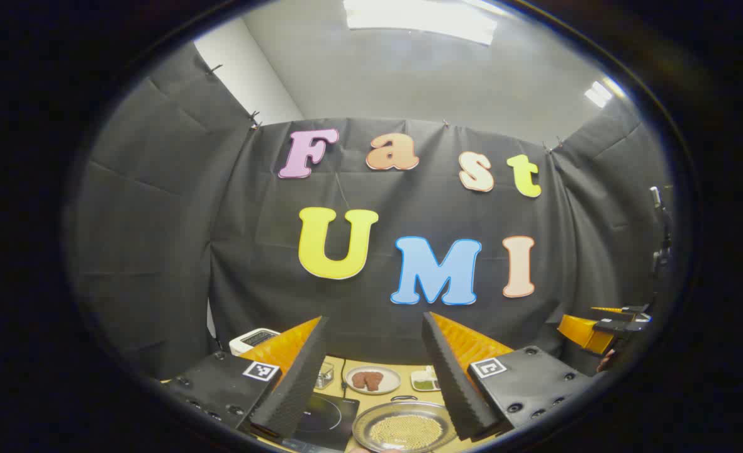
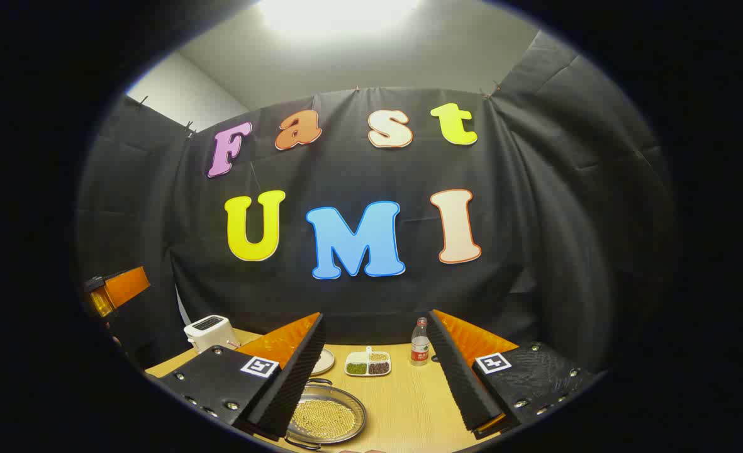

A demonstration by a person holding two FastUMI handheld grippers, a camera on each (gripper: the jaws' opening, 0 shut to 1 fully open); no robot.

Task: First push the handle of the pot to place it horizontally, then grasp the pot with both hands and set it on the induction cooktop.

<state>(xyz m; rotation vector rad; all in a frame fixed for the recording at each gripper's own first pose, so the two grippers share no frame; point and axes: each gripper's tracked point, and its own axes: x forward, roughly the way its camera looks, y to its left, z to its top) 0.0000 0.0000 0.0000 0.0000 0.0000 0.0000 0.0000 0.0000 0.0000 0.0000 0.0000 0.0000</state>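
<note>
The pot (image 1: 406, 429) is a shallow metal pan holding yellow beans, low on the wooden table, with a small loop handle (image 1: 402, 398) on its far side. Left of it lies the black induction cooktop (image 1: 324, 418). My left gripper (image 1: 374, 318) hangs above them, open and holding nothing. In the right gripper view the pot (image 2: 327, 415) sits bottom left, partly behind my left finger, with loop handles at its far and near rims. My right gripper (image 2: 376, 316) is open too, well above the table. The right gripper (image 1: 616, 321) also shows at the far right of the left gripper view.
Behind the pot stand a plate of brown food (image 1: 374, 380), a white divided dish (image 2: 368, 363), a small glass jar (image 1: 325, 375) and a bottle (image 2: 419, 343). A white toaster (image 2: 207, 330) sits at the back left. Bare table (image 2: 409, 402) lies right of the pot.
</note>
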